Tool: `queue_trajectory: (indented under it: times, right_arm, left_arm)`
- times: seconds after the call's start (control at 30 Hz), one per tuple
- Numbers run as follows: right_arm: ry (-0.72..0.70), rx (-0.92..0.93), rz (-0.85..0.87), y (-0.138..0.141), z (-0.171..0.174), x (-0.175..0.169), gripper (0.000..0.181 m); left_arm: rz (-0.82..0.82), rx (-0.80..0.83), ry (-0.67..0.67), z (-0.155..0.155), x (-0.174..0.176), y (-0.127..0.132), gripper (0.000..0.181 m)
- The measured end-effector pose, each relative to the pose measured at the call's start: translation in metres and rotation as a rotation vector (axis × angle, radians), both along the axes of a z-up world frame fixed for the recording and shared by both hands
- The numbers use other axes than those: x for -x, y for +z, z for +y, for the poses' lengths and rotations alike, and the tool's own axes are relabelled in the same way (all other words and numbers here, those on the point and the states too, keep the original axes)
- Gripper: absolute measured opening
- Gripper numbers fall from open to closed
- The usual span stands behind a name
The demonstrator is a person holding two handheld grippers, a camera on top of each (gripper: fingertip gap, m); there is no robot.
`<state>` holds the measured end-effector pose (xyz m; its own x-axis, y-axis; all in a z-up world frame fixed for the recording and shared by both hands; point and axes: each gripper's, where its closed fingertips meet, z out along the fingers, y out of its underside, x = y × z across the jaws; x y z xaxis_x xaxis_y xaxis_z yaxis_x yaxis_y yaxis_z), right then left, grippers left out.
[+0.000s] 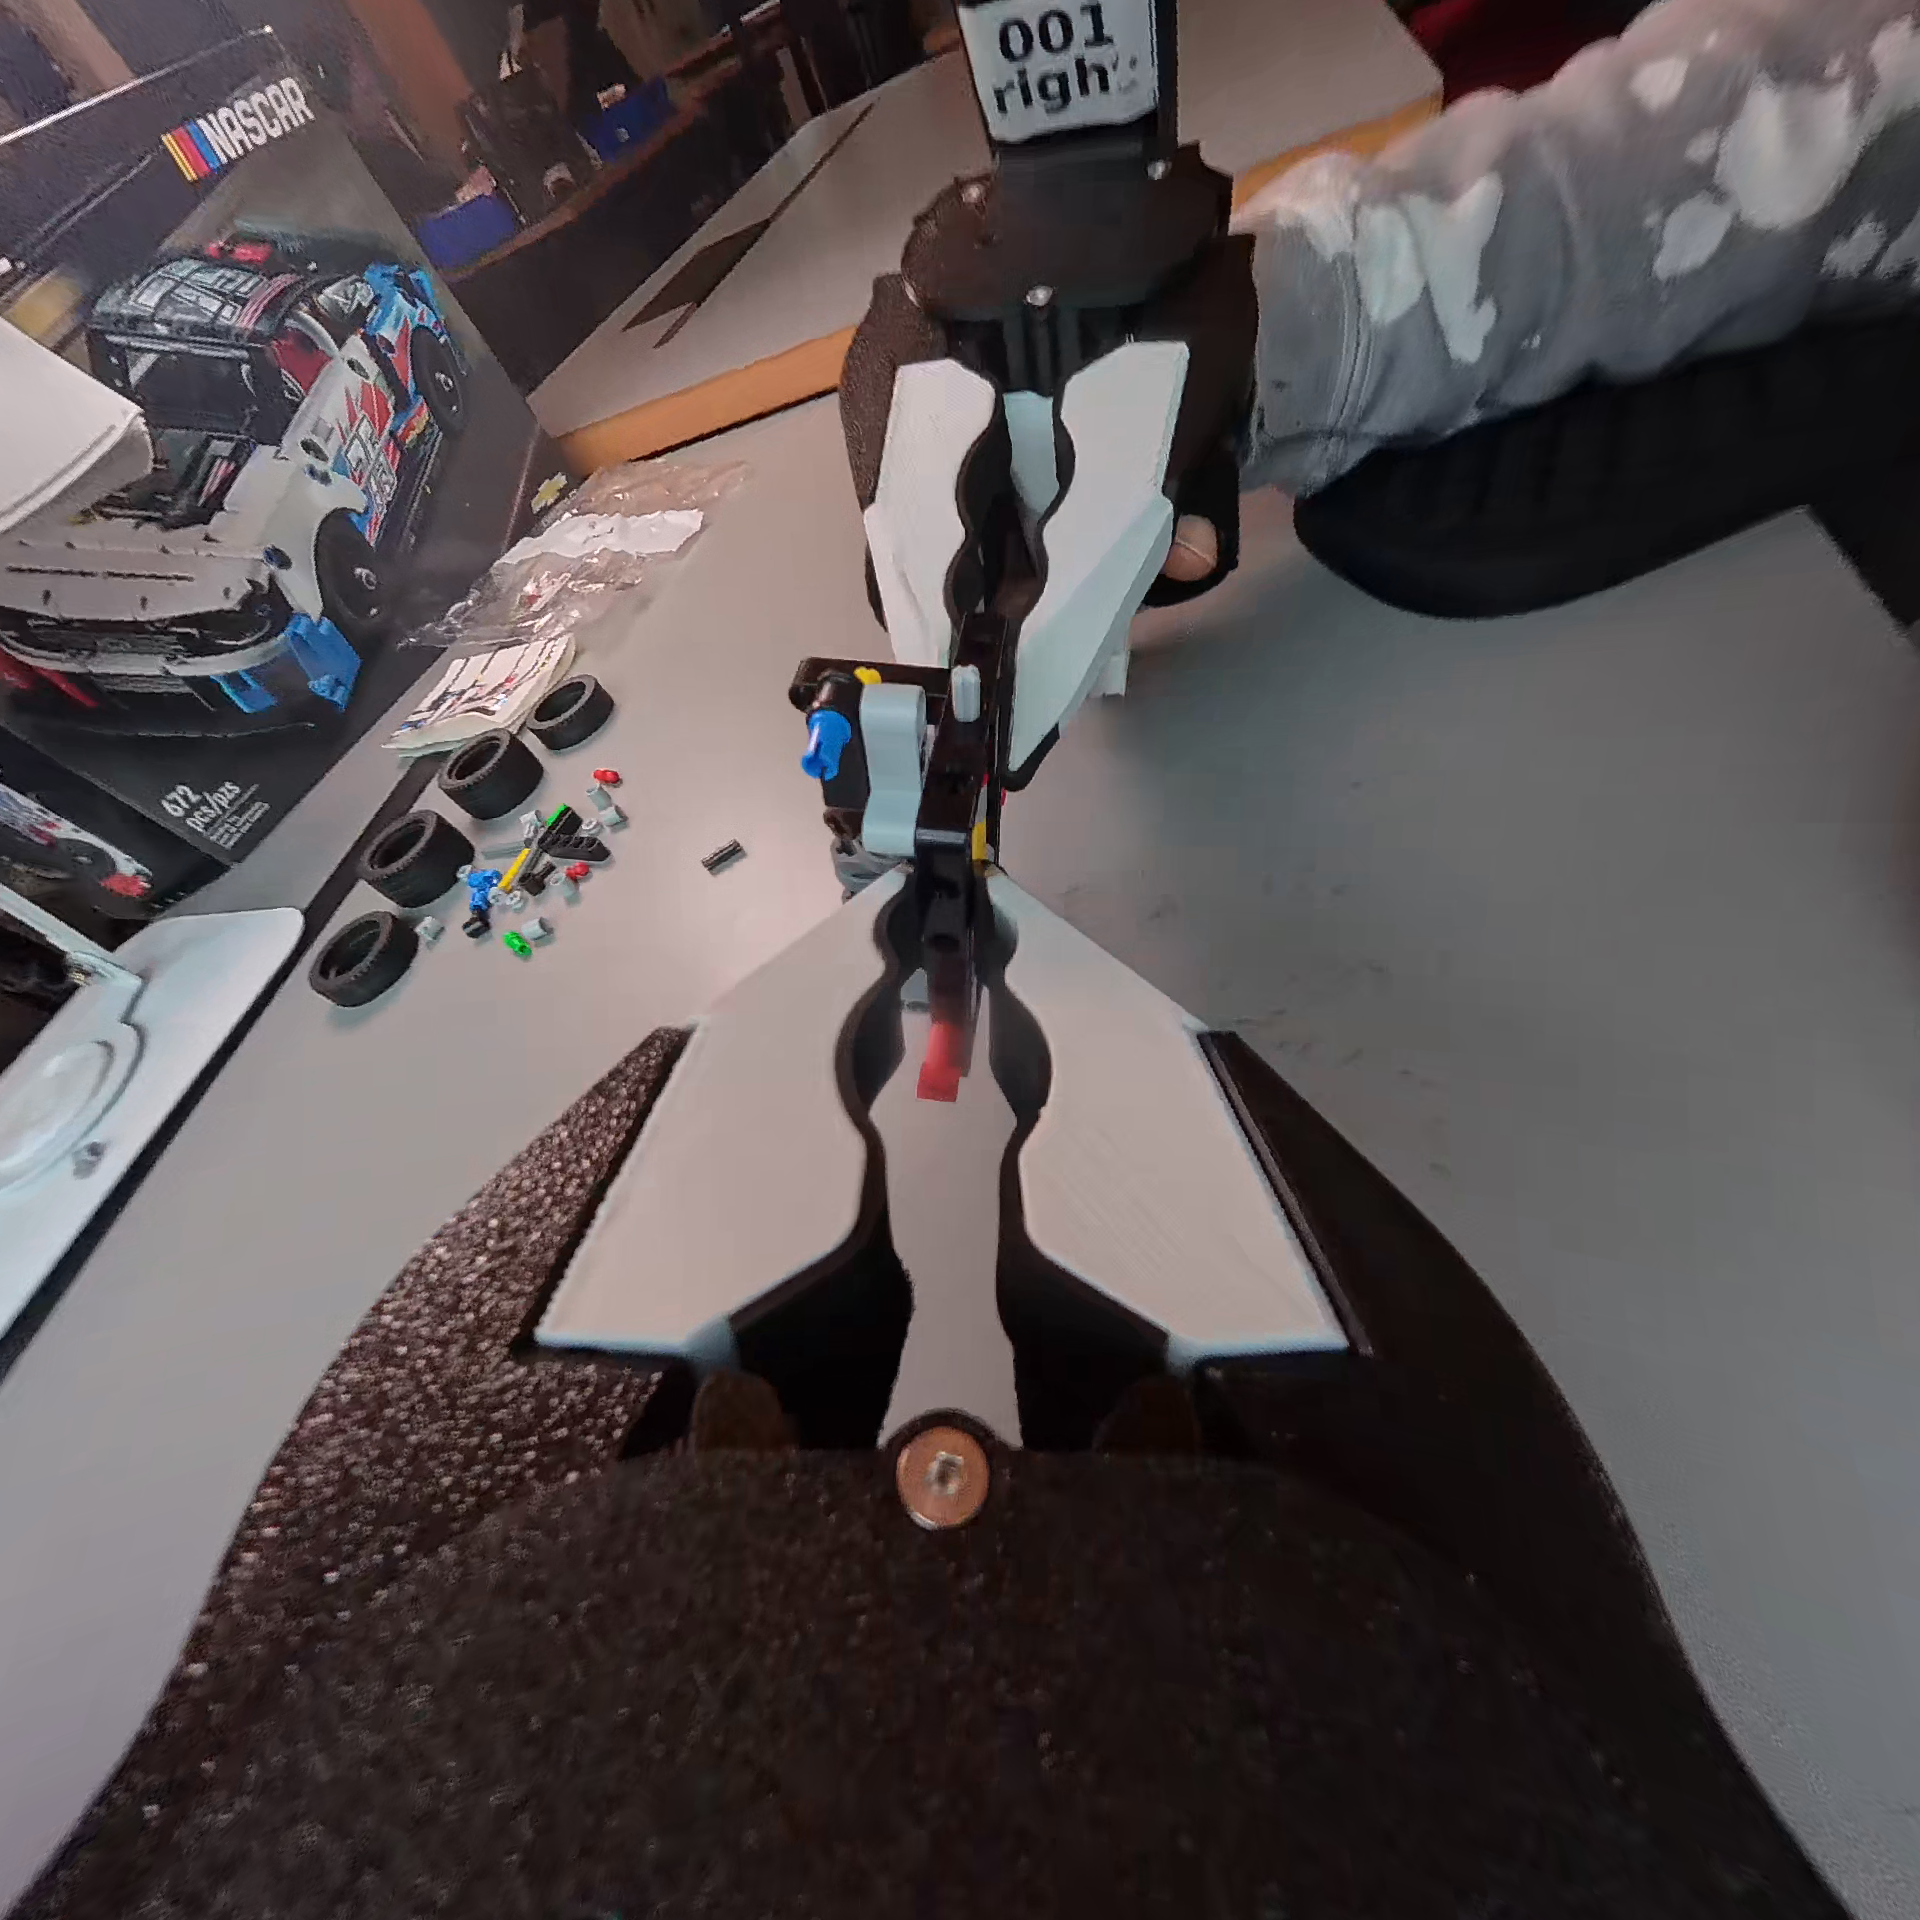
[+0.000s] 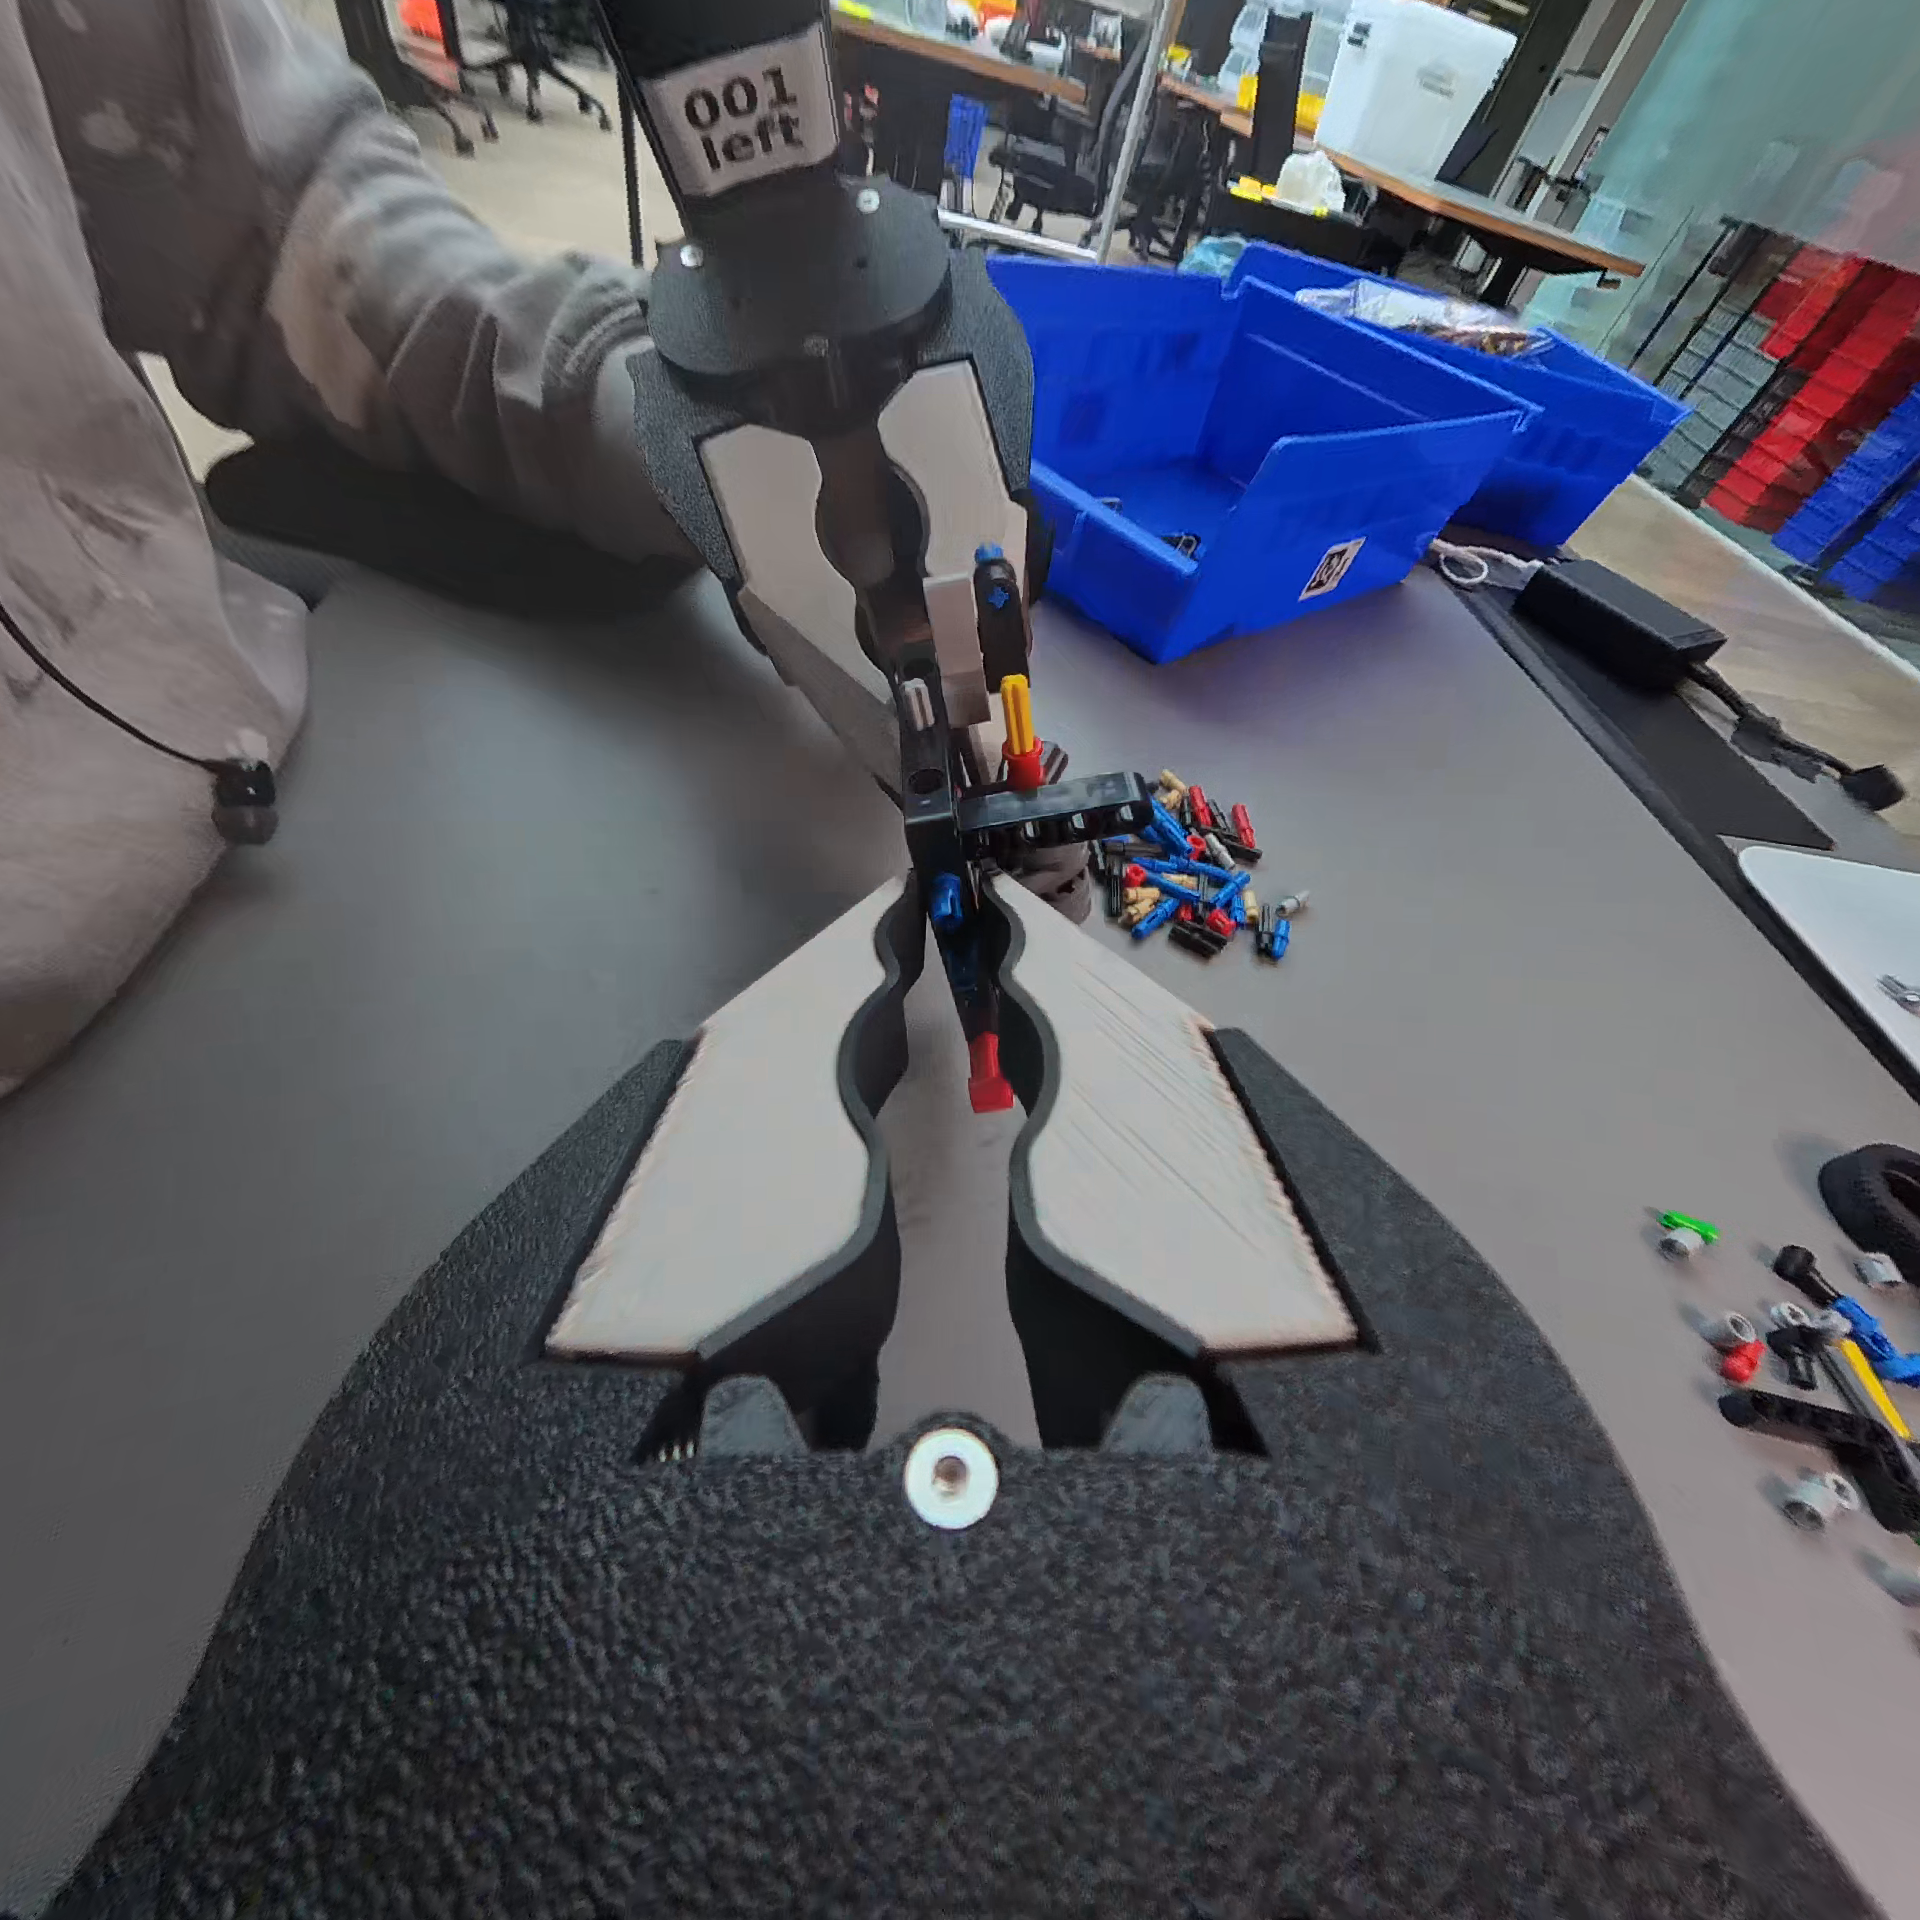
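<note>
A small brick assembly [image 1: 894, 769] of black beams, a grey piece and blue, yellow and red pins is held above the grey table [image 1: 1455, 935] between both grippers. My left gripper [image 1: 940, 883] is shut on its near black beam, with a red pin [image 1: 940, 1060] between the fingers. My right gripper [image 1: 987, 675] faces it and grips the far end. In the right wrist view, my right gripper [image 2: 951, 894] is shut on a black beam of the assembly [image 2: 1039, 816] that carries a red pin [image 2: 987, 1070]. The left gripper [image 2: 935, 686] holds the opposite end.
A printed box with a race car picture [image 1: 260, 416], several black tyres [image 1: 488, 774], a pile of small parts [image 1: 540, 862] and plastic bags [image 1: 582, 551] lie to the left. Blue bins [image 2: 1247, 468], a heap of pins [image 2: 1195, 873] and loose parts [image 2: 1818, 1351] lie nearby. Left and right tips are no more than a few centimetres apart.
</note>
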<state>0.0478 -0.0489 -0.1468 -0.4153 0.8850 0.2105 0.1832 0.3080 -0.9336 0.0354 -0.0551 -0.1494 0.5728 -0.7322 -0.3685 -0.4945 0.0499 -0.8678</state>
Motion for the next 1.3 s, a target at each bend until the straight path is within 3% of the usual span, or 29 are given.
queue_trajectory:
  times: [0.1, 0.2, 0.83, 1.3]
  right_arm:
    - [-0.009, -0.102, -0.09, -0.024, 0.003, -0.002, 0.012]
    - [0.0, -0.108, -0.104, -0.027, 0.002, -0.004, 0.013]
    - [0.001, -0.239, -0.066, -0.017, -0.002, -0.009, 0.004]
    - [0.042, -0.079, -0.059, -0.008, -0.003, -0.016, 0.003]
  left_arm:
    - [0.184, -0.07, -0.001, 0.0, 0.001, -0.019, 0.009]
    - [0.242, -0.073, -0.013, -0.002, 0.0, -0.03, 0.009]
    - [0.147, 0.011, -0.026, -0.005, 0.006, -0.031, 0.015]
    - [0.011, 0.121, -0.073, -0.009, 0.001, -0.022, 0.009]
